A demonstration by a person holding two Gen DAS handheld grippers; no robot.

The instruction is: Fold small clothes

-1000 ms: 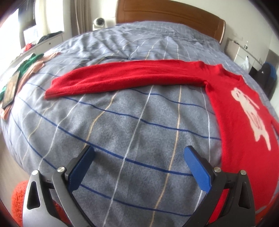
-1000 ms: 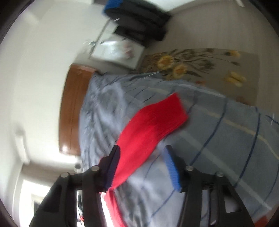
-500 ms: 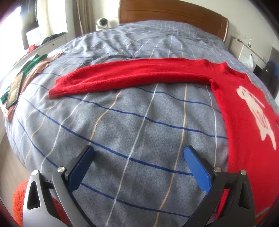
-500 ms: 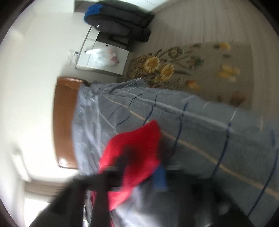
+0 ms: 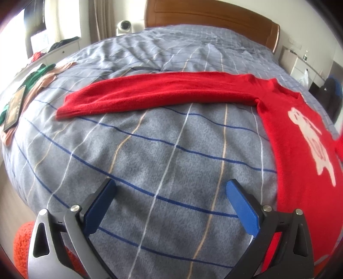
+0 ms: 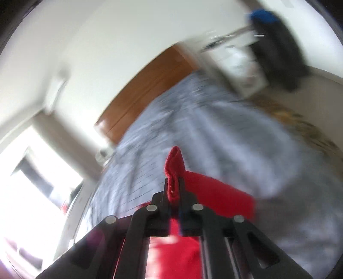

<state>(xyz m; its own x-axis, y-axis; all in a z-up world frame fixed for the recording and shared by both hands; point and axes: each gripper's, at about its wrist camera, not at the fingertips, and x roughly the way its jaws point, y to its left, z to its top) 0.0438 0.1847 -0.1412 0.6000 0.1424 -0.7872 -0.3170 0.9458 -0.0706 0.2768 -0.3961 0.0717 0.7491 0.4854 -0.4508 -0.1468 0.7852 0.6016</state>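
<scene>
A red sweater (image 5: 300,154) with a white animal print lies flat on the grey checked bed. Its long left sleeve (image 5: 154,92) stretches out to the left across the bed. My left gripper (image 5: 171,188) is open and empty, low over the bedspread in front of the sleeve. In the blurred right wrist view my right gripper (image 6: 174,182) is shut on the cuff of the sweater's other sleeve (image 6: 174,163) and holds it lifted above the bed, with red cloth (image 6: 216,199) trailing below.
A phone (image 5: 15,107) lies on green and peach clothes (image 5: 40,79) at the bed's left edge. A wooden headboard (image 5: 210,19) is at the back, a white nightstand (image 5: 304,66) at the right. Something orange and knitted (image 5: 21,249) is below the left gripper.
My right gripper has shut on the sleeve cuff and lifted it, swinging fast. The left gripper has drifted a little; the sleeve looks slightly further right and nearer.
</scene>
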